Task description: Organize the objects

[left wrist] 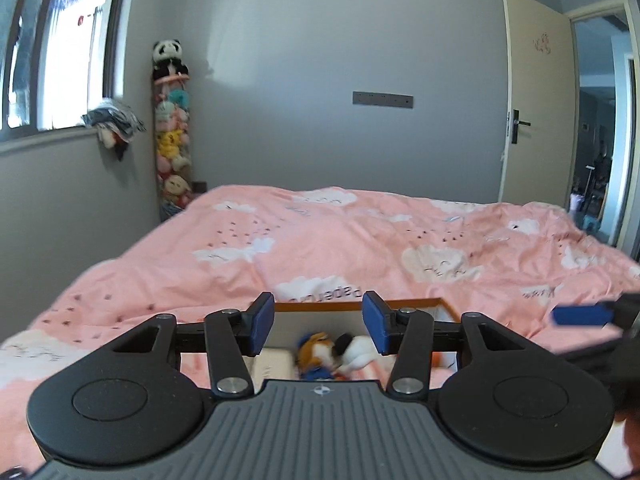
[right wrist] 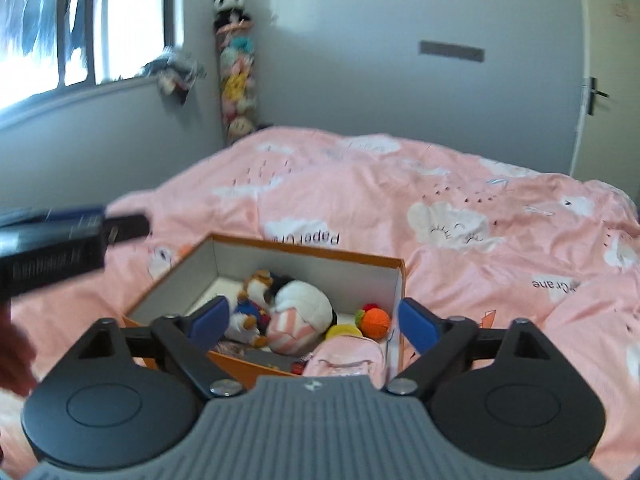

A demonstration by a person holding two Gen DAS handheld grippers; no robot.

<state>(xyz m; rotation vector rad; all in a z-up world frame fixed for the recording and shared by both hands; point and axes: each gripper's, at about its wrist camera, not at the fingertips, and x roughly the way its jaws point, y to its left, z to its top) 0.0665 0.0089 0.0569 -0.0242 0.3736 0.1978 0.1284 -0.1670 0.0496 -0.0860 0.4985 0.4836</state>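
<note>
An orange cardboard box [right wrist: 304, 250] with a white inside sits on the pink bed. It holds a fox-like plush in blue clothes [right wrist: 256, 292], a white-and-black plush [right wrist: 304, 300], an orange yarn ball [right wrist: 378, 322], a yellow piece [right wrist: 342, 332] and a pink pouch [right wrist: 344, 360]. My right gripper [right wrist: 316, 320] hovers above the box's near side, open, with nothing touching its pads. My left gripper [left wrist: 320, 322] is open too, above the box [left wrist: 352, 304], with the fox plush [left wrist: 318, 350] seen below between its fingers and not touched. Each gripper shows blurred at the edge of the other's view.
The pink cloud-print duvet [left wrist: 360, 240] covers the whole bed. A tall column of stuffed toys [left wrist: 172, 128] topped by a panda stands in the far left corner beside the window [left wrist: 52, 48]. A door [left wrist: 536, 100] stands open at the far right.
</note>
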